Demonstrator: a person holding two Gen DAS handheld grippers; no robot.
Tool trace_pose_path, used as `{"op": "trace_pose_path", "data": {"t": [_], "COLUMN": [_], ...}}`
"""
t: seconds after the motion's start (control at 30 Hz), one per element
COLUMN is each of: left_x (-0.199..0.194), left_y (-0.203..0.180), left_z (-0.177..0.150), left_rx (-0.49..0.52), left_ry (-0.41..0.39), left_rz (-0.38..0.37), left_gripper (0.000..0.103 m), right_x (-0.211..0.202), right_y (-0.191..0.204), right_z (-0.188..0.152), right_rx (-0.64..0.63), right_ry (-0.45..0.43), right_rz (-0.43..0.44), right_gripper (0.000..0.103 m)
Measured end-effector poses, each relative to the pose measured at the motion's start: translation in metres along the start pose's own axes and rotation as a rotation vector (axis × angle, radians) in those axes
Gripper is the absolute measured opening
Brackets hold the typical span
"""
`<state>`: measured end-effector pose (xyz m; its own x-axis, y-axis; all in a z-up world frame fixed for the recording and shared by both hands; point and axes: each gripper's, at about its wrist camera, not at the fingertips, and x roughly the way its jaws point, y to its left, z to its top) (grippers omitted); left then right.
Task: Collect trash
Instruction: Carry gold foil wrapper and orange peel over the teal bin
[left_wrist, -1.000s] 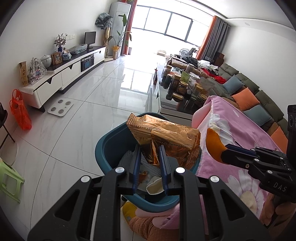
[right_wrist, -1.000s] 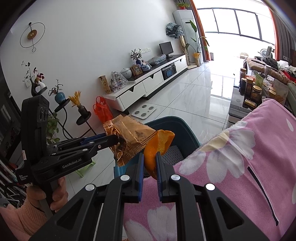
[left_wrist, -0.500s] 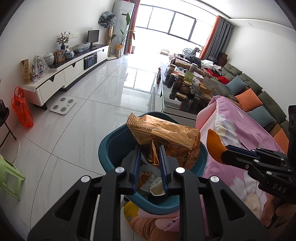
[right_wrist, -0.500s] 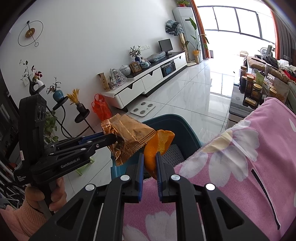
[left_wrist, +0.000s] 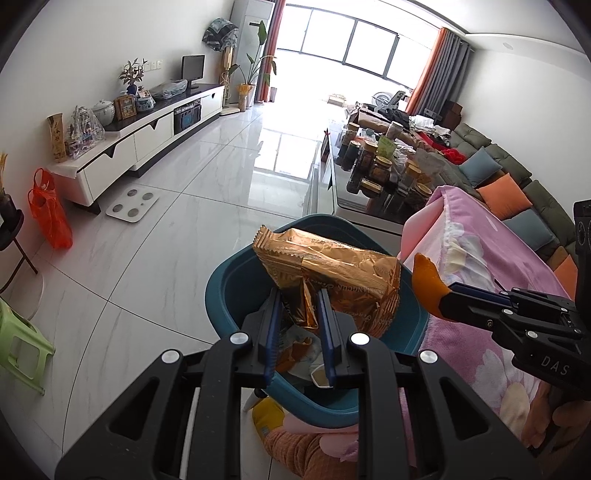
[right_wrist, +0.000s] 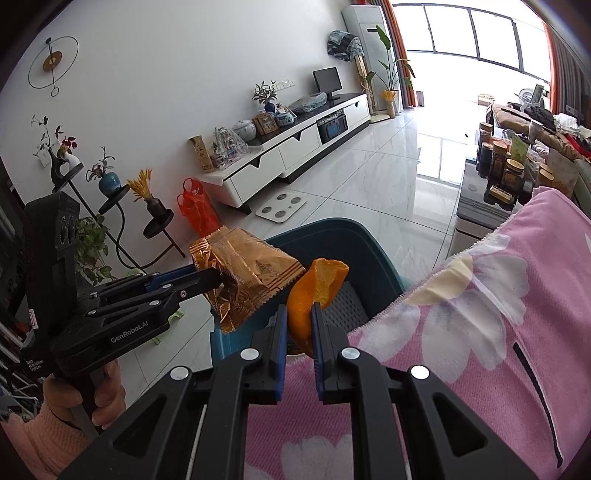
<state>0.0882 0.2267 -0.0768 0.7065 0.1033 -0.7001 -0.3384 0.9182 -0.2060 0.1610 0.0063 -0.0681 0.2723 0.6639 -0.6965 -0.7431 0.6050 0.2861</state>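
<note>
A crumpled gold snack wrapper (left_wrist: 332, 273) hangs above the teal bin (left_wrist: 225, 291), with my left gripper (left_wrist: 297, 306) shut on its lower fold. From the right wrist view the same gold snack wrapper (right_wrist: 243, 273) sticks out of the left gripper (right_wrist: 221, 280) over the teal bin (right_wrist: 354, 236). My right gripper (right_wrist: 299, 321) is shut on a piece of orange peel (right_wrist: 314, 288), held at the bin's near rim beside the pink blanket. In the left wrist view the orange peel (left_wrist: 424, 284) pokes from the right gripper (left_wrist: 443, 299). Paper and scraps lie in the bin.
A pink flowered blanket (right_wrist: 461, 332) covers the surface on the right. A glass coffee table (left_wrist: 373, 199) crowded with jars stands beyond the bin. White tiled floor (left_wrist: 166, 240), a TV cabinet (left_wrist: 147, 136), an orange bag (left_wrist: 50, 210) and a green stool (left_wrist: 18, 339) lie to the left.
</note>
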Motion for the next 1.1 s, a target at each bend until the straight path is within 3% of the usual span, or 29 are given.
{"op": "trace_pose_path", "data": {"t": [1.1], "left_x": [0.043], "left_y": [-0.005], "left_z": [-0.006], "left_rx": [0.018], "left_ry": [0.059], "left_rz": [0.034], "left_gripper": [0.02], "right_x": [0.032], "right_y": [-0.007], "right_z": [0.015], "right_rx": [0.038], "right_ry": [0.079], "right_rz": [-0.008], "right_gripper": [0.011]}}
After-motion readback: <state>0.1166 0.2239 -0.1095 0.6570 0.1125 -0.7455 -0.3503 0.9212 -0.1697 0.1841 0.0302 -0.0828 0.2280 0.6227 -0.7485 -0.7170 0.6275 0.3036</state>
